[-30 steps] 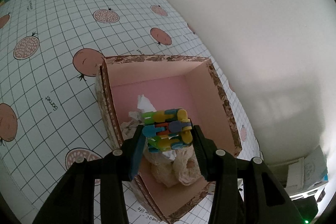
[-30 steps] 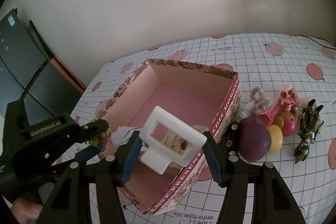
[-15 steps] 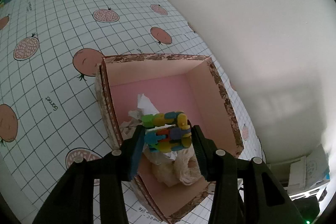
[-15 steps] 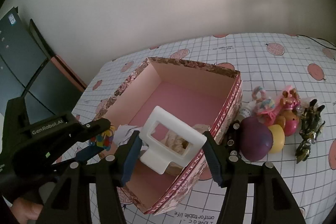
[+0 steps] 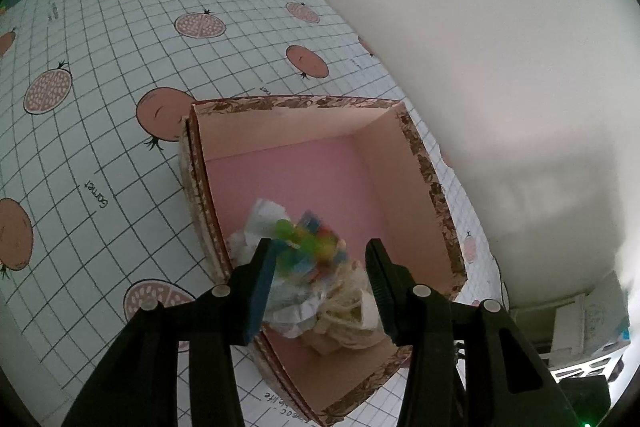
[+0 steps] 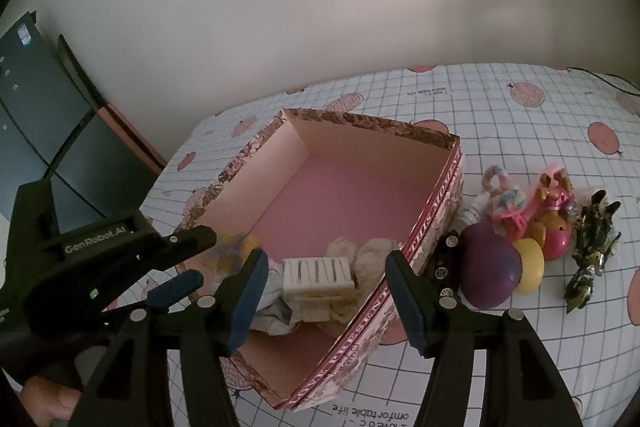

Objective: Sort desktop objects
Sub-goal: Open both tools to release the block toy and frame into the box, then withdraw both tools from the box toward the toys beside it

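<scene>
Both views are dim and soft, lit evenly with no hard glare; the wall (image 6: 320, 7) shows a faint pale patch of light at its upper right; the fisheye bends the grid of the tablecloth (image 5: 100, 107) and blackens the corners; the colourful toy (image 5: 308, 247) over the box (image 5: 424, 167) is smeared by motion blur; in the right view the box (image 6: 372, 125) and the white block (image 6: 318, 273) look fairly sharp; shadows are weak and diffuse.

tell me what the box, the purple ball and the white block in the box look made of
Box: likely cardboard, matte pink inside, printed floral paper outside; thin, straight folded walls.
Purple ball: probably rubber or soft plastic; smooth, dull sheen.
White block: looks like moulded plastic, matte, with ribbed slots; could also be foam.
</scene>
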